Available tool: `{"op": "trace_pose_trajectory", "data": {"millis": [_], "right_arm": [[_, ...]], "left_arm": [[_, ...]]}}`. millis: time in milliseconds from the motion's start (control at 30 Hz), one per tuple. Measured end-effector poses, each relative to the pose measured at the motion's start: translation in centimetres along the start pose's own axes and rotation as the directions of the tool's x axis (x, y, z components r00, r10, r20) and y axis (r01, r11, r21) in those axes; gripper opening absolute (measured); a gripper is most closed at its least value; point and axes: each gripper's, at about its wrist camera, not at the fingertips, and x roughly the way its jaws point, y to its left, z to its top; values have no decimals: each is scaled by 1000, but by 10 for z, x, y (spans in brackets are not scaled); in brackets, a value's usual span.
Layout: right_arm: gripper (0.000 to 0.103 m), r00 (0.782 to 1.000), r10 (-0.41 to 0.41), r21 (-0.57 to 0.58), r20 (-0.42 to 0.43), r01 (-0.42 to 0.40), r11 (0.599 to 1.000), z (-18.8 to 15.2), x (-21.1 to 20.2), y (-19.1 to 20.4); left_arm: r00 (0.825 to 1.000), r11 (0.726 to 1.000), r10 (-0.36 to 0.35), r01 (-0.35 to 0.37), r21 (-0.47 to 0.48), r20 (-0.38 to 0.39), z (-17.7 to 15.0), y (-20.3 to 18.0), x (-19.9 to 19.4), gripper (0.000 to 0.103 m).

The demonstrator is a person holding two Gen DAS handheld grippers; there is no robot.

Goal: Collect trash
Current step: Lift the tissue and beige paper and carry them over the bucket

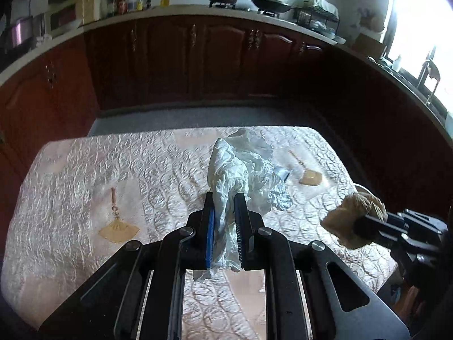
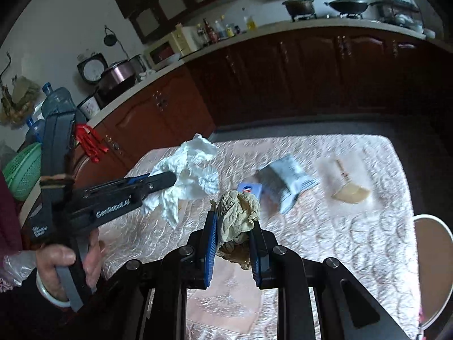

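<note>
In the left wrist view my left gripper (image 1: pixel 225 198) is shut on a crumpled white tissue (image 1: pixel 240 164), held above the table (image 1: pixel 85 170). At the right edge of that view, my right gripper (image 1: pixel 361 222) pinches a crumpled beige paper wad (image 1: pixel 354 212). The right wrist view shows the right gripper (image 2: pixel 234 218) shut on the beige wad (image 2: pixel 237 212). To its left, the left gripper (image 2: pixel 172 178), held by a person's hand (image 2: pixel 65 257), carries the white tissue (image 2: pixel 192 175). A blue-and-white packet (image 2: pixel 286 181) and a small blue piece (image 2: pixel 250 189) lie on the table (image 2: pixel 368 240).
The tablecloth is embossed pink-white with printed fan motifs (image 1: pixel 119 229). Dark red cabinets (image 1: pixel 198 56) under a counter with bottles and pots run behind and around the table. A white round stool (image 2: pixel 436 226) stands at the table's right side. A green basket (image 2: pixel 22 170) sits far left.
</note>
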Motion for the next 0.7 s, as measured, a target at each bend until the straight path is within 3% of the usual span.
{"op": "trace_pose_trajectory", "data": {"millis": [700], "right_arm": [[20,987,-116,47,113,111,993,4,-60,-33]], "left_arm": [[998,996,-41,36,85,56,6,-67,-18,11]]}}
